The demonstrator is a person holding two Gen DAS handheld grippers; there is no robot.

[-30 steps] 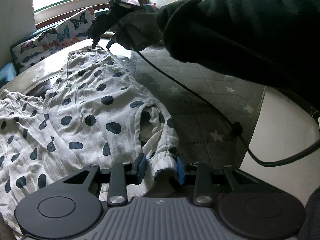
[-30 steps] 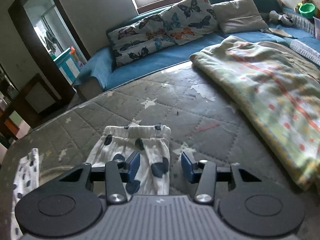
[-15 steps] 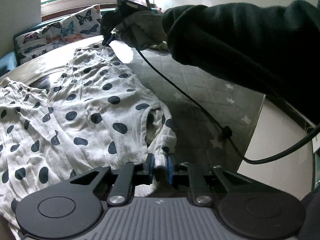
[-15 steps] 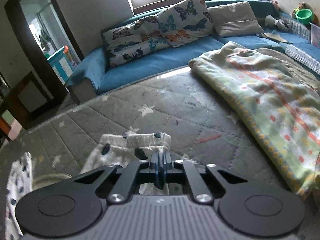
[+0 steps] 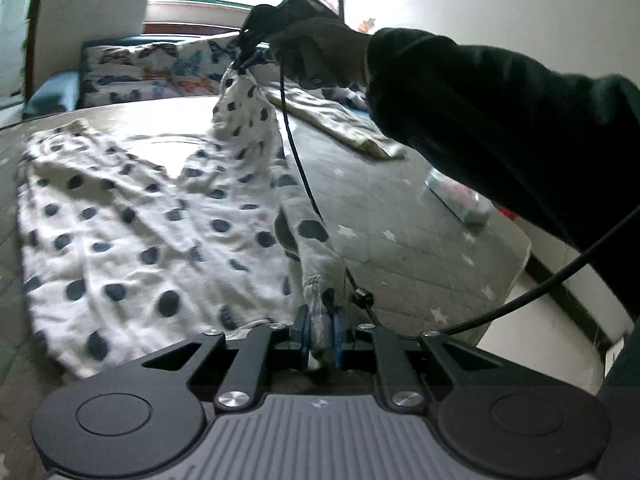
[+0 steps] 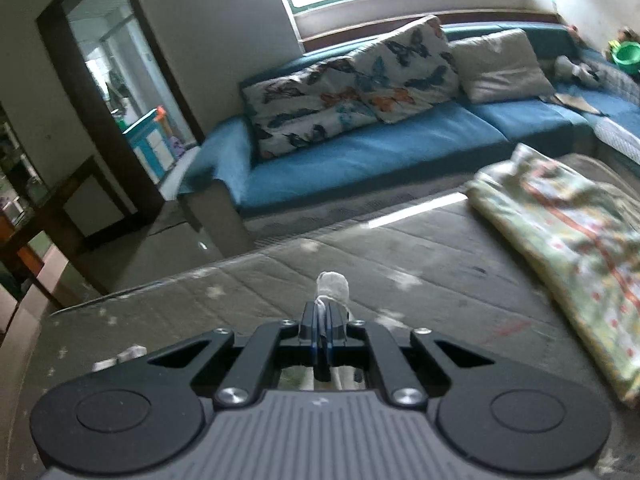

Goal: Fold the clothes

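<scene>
White polka-dot trousers (image 5: 140,224) lie spread on the grey star-quilted mattress (image 5: 408,232). My left gripper (image 5: 320,330) is shut on one end of the near trouser leg. My right gripper (image 6: 322,330) is shut on the other end of that leg; a small bunch of white cloth (image 6: 332,286) sticks out past its fingers. In the left wrist view the right gripper (image 5: 244,62) holds that end lifted above the mattress, and the leg hangs stretched between the two grippers.
A folded patterned blanket (image 6: 568,248) lies on the right of the mattress. A blue sofa (image 6: 400,152) with butterfly cushions (image 6: 352,88) stands behind. The right gripper's black cable (image 5: 304,184) runs over the cloth. The mattress edge (image 5: 520,264) drops to the floor at right.
Both grippers closed on the ends of the trouser leg and lifted them off the mattress. The leg now hangs raised between them.
</scene>
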